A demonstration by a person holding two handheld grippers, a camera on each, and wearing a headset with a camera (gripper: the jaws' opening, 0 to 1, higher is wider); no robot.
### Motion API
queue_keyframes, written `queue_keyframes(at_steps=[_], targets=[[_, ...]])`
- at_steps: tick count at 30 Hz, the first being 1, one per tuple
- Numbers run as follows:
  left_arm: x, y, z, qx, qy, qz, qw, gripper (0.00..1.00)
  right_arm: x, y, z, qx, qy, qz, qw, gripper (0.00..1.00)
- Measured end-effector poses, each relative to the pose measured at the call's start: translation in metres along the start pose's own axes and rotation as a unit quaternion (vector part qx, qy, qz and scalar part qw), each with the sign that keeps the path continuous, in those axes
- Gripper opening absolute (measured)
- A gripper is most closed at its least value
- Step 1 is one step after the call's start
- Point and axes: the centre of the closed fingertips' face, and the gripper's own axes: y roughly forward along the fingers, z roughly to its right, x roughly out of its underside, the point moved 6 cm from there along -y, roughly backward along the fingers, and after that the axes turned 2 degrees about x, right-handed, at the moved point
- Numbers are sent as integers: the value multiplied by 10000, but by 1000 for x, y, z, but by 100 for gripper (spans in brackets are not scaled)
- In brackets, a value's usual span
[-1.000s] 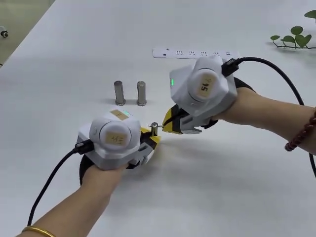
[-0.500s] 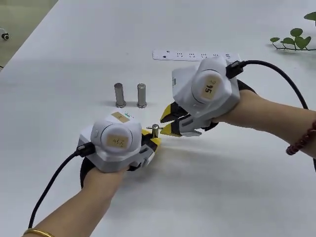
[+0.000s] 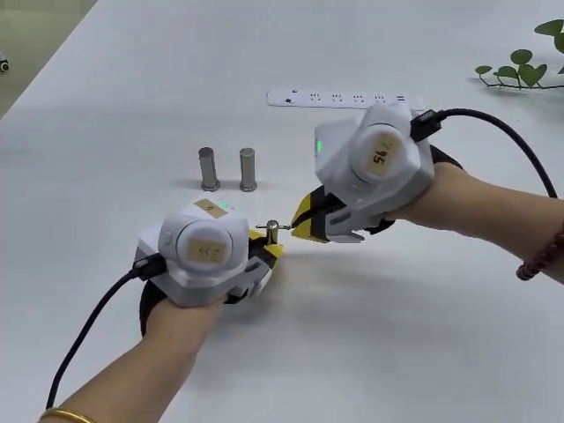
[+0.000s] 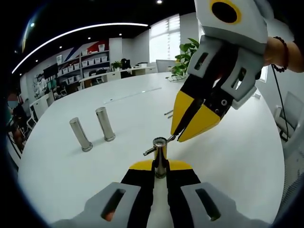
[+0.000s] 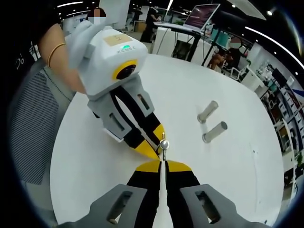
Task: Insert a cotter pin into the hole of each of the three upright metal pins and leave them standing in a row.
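Found right claw drawn back in toward the pin and pinched narrower than half a second before. Saw left claw clenched on the pin's lower shaft, holding it upright; could not tell its foot touching the bench or lifted. Saw right claw clenched on one end of the cotter, with the other end already poking out of the hole near the pin's top.

Judged the step as seating the cotter fully. Needed a steady left hold, a push straight along the hole's line, and no twist or downward lean to tip the pin. Called afterwards for a gentle release and a stand-down in line with the others.

Noted spare pins upright side by side farther off, well apart from both claws, no cotter visible in either. Noted a plain, smooth white bench, with power strip and plant toward its far side. Made out shelves, windows and a monitor in an open office beyond.
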Motion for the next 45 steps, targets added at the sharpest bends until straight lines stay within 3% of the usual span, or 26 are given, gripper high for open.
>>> queue_keyframes(at_steps=[18,24,27,31,33,35,37,41,45], targets=[[0,0,0,-46,5,4,10000,6,-3,7,2,21,33,46,10000,0],[-1,0,0,-34,-26,2,10000,6,1,5,3,156,493,192,9985,5],[0,0,0,-34,-31,1,10000,6,4,2,4,300,1169,459,9916,11],[0,0,0,-25,-40,-2,10000,5,9,-4,5,481,1974,890,9751,20],[0,0,-1,-34,-47,-8,10000,5,14,-7,4,581,2239,1010,9676,23],[0,-1,-2,-42,-88,-8,10000,5,17,-11,3,667,2368,1076,9633,25],[0,-1,-3,-67,-81,-28,9999,5,22,-15,0,777,2621,1131,9552,26],[0,-2,-10,-96,-81,-60,9999,5,31,-21,-9,866,2863,1156,9472,26],[-3,-4,-18,-165,-58,-54,9998,5,41,-21,-18,850,2994,1098,9440,26]])
